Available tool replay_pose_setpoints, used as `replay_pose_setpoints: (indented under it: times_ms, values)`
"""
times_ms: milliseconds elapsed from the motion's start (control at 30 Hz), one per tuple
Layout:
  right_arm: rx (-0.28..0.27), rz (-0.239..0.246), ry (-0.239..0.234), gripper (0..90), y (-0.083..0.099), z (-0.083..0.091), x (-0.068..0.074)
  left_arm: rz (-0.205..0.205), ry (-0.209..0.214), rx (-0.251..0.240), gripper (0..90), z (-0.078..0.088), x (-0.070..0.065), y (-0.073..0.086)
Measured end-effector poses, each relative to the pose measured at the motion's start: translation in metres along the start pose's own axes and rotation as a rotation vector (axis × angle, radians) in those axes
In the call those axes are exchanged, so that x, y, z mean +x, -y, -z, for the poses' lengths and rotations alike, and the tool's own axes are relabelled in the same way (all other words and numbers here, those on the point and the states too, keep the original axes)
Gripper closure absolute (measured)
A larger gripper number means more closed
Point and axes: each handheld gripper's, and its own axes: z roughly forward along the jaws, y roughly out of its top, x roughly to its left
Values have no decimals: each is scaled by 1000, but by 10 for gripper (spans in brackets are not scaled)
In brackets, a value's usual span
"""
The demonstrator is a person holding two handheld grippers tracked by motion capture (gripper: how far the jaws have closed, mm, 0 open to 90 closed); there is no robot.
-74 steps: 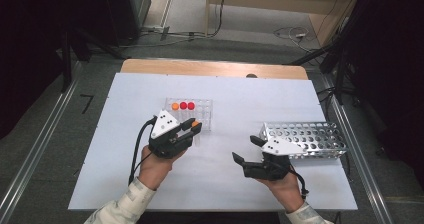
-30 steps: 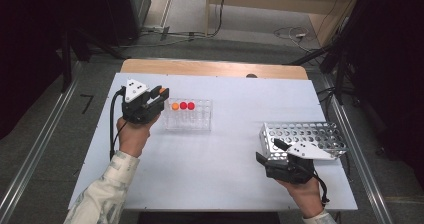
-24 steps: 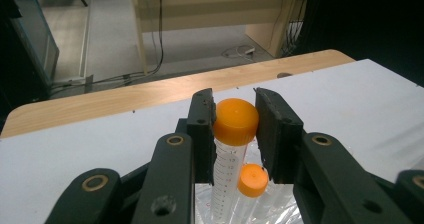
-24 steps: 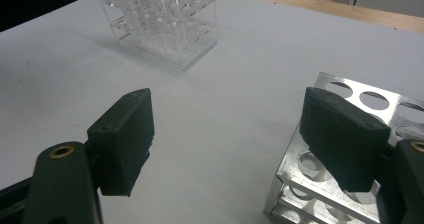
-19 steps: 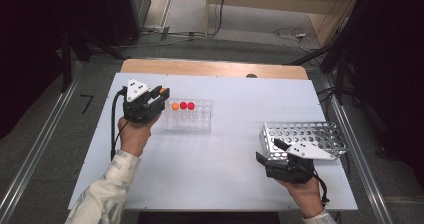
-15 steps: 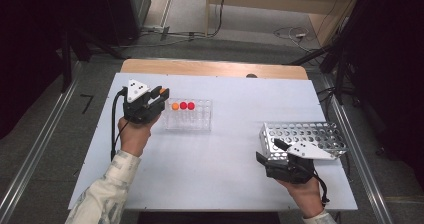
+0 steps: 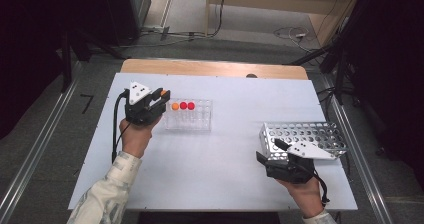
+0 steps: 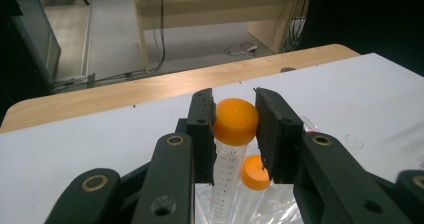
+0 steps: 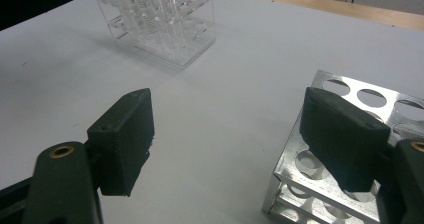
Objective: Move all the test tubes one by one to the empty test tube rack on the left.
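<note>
We see the left tool clamped on an orange-capped tube at the clear rack — moved up from mid-table seconds ago, so insertion looks next. The right tool waits wide open beside the metal rack.

metal rack on white table; cables on floor.

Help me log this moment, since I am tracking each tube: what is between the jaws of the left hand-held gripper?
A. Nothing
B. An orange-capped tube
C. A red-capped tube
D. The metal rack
B: in the left gripper view, the left hand-held gripper has both jaws pressed against the orange cap of a clear tube, above the clear rack.
</note>
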Motion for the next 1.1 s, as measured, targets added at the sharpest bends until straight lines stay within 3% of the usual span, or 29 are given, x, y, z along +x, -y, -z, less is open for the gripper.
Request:
replay_pose_setpoints:
  times_ms: [1100]
  values:
    - [8,1,3,210,1,-1,1,0,-11,45,702,-10,-2,23]
